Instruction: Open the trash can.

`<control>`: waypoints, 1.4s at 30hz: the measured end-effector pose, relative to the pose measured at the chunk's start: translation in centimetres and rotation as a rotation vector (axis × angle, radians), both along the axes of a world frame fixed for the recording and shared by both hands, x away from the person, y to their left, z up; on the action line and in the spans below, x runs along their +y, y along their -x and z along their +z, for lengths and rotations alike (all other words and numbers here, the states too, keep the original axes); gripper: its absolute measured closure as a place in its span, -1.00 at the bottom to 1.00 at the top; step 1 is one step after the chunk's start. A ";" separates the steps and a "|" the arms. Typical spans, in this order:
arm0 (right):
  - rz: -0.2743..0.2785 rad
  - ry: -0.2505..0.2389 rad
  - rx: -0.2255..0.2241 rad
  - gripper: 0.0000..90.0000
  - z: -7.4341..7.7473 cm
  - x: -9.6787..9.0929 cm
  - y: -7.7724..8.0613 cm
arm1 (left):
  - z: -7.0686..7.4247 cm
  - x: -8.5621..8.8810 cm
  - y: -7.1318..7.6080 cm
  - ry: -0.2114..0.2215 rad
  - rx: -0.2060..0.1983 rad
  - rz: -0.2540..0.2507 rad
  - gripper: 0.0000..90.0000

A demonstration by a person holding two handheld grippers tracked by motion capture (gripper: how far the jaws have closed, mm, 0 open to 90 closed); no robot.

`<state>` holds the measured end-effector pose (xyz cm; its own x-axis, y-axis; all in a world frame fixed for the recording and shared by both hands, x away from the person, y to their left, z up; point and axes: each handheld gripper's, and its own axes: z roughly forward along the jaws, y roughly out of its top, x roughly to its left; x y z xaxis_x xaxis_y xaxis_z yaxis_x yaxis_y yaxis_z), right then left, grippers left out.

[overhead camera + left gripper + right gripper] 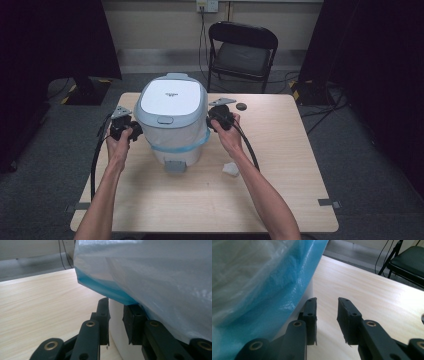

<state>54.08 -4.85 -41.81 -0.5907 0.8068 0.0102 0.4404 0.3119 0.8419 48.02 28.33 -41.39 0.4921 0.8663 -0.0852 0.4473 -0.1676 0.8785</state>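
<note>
A white pedal bin (pixel 172 100) with its lid down stands on the wooden table (pixel 200 200). A clear bag (pixel 175 135) with a blue hem (pixel 175 148) hangs over its body. My left gripper (pixel 139 131) is at the bin's left side, and its jaws (pixel 116 303) stand a narrow gap apart just under the blue hem (pixel 105 287), with the white bin wall (pixel 116 325) showing between them. My right gripper (pixel 211 125) is at the bin's right side. Its jaws (pixel 327 300) are slightly apart beside the blue hem (pixel 294 282), with bare table between them.
A crumpled white scrap (pixel 231 168) lies on the table right of the bin's pedal (pixel 175 166). A small black disc (pixel 241 106) sits near the far edge. A black folding chair (pixel 242 50) stands behind the table, with cables on the floor.
</note>
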 end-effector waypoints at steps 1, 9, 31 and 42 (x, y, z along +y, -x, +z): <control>0.003 -0.002 0.001 0.54 0.0 -0.3 0.3 | 0.0 -0.2 0.3 -0.003 0.000 -0.008 0.67; 0.017 0.014 -0.014 0.61 0.1 -1.5 3.1 | 0.4 -1.7 3.3 -0.074 -0.013 -0.026 0.65; 0.074 0.020 -0.018 0.60 0.2 -3.8 10.6 | -0.5 -2.4 9.8 -0.004 -0.023 -0.077 0.60; 0.072 0.006 -0.006 0.02 0.1 -4.8 10.6 | -0.6 -2.2 10.3 -0.001 -0.002 -0.023 0.17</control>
